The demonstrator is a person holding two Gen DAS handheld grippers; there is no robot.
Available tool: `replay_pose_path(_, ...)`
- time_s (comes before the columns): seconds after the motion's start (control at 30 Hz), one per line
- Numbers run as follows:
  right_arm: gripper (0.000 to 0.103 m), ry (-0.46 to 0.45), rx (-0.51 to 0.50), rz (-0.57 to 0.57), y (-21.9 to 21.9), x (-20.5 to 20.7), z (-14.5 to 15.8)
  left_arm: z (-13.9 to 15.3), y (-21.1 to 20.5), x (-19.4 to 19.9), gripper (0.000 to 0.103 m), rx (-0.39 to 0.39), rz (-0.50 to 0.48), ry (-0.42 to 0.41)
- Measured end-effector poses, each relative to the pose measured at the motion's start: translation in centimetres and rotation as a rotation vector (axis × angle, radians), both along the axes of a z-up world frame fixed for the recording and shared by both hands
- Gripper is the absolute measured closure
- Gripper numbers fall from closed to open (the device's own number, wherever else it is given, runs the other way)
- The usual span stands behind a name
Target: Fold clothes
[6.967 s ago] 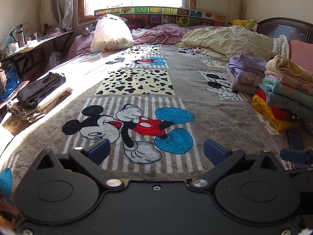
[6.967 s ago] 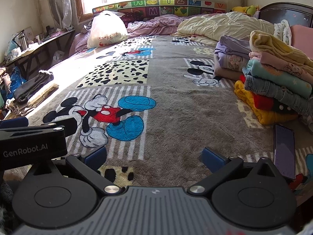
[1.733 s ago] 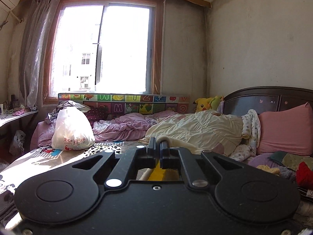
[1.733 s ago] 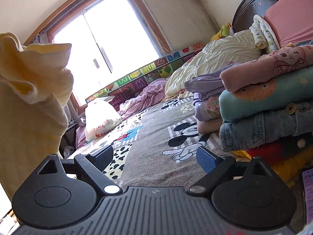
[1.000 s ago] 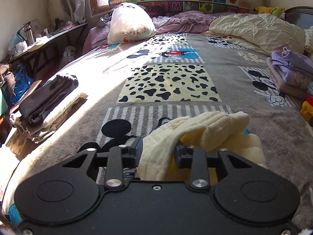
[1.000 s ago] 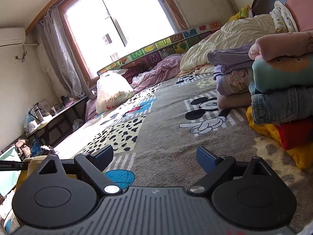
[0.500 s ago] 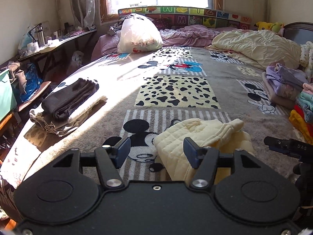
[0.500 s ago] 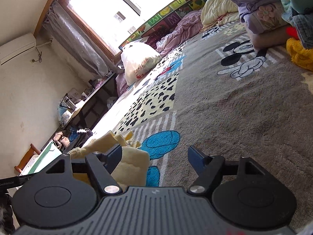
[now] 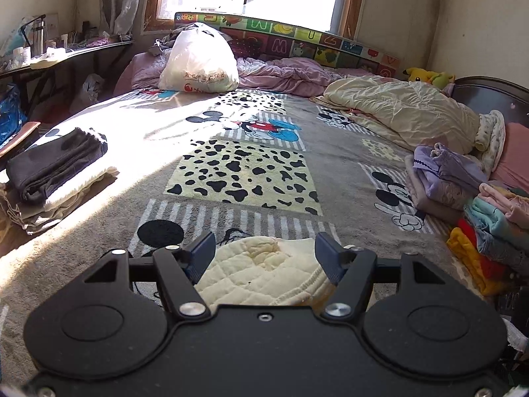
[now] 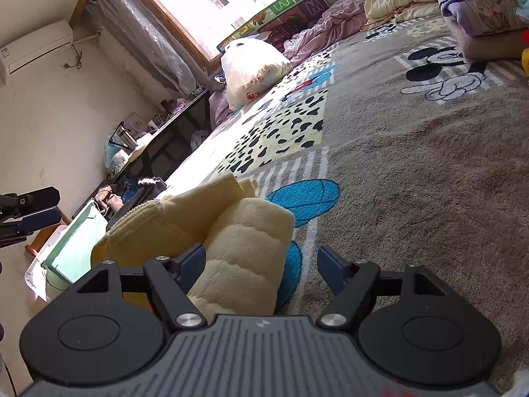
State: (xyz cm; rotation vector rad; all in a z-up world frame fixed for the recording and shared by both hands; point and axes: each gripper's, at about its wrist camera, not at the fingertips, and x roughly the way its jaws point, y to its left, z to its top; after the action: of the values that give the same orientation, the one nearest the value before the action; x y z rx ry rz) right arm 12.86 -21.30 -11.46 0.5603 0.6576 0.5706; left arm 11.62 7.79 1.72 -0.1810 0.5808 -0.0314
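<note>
Your left claw (image 9: pixel 264 253) is opening, pads clear of the cream quilted garment (image 9: pixel 261 274), which lies bunched on the bed blanket (image 9: pixel 347 178) below and between the fingers. Your right claw (image 10: pixel 261 264) stands open; the same garment (image 10: pixel 244 251) sits against its left finger (image 10: pixel 191 264), while the right one is clear over the blanket. A folded dark pile (image 9: pixel 56 165) lies at the bed's left edge and stacked clothes (image 9: pixel 489 221) at the right.

White plastic bag (image 9: pixel 199 62) against alphabet mat (image 9: pixel 297 41); plush toy (image 9: pixel 426 76) by headboard.
</note>
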Motion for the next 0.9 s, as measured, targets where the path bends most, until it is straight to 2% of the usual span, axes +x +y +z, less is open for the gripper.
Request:
replay_pose_path(0.2,0.029,-0.036,-0.013,0.004,0.6,0.4,0.4,-2.6,2.6,2.5,0.037,-0.120,-0.019,-0.016)
replay_pose_path(0.33,0.029,-0.070,0.008,-0.001,0.5,0.7,0.7,-5.2,4.5,2.4,0.037,-0.206,0.001,0.004)
replay_pose_path(0.4,0.030,-0.059,0.004,-0.010,0.6,1.0,0.5,-5.5,4.7,1.9,0.037,-0.238,-0.030,0.007)
replay_pose_path(0.53,0.030,-0.027,0.004,-0.023,0.8,1.5,-0.2,-3.5,3.0,1.1,0.036,-0.210,-0.145,-0.045)
replay_pose_path(0.63,0.030,0.009,0.030,-0.027,1.2,1.8,-1.0,-2.8,1.1,0.6,0.028,-0.150,-0.227,-0.082)
replay_pose_path(0.73,0.030,0.050,0.031,-0.040,2.2,1.8,-2.1,-3.4,-0.3,0.6,0.028,-0.081,-0.242,-0.076)
replay_pose_path(0.83,0.030,0.073,0.044,-0.046,3.0,1.2,-2.6,-4.8,0.0,1.2,0.028,-0.081,-0.231,-0.058)
replay_pose_path(0.9,0.030,0.072,0.047,-0.047,3.7,0.5,-2.6,-5.7,0.6,1.6,0.034,-0.086,-0.218,-0.038)
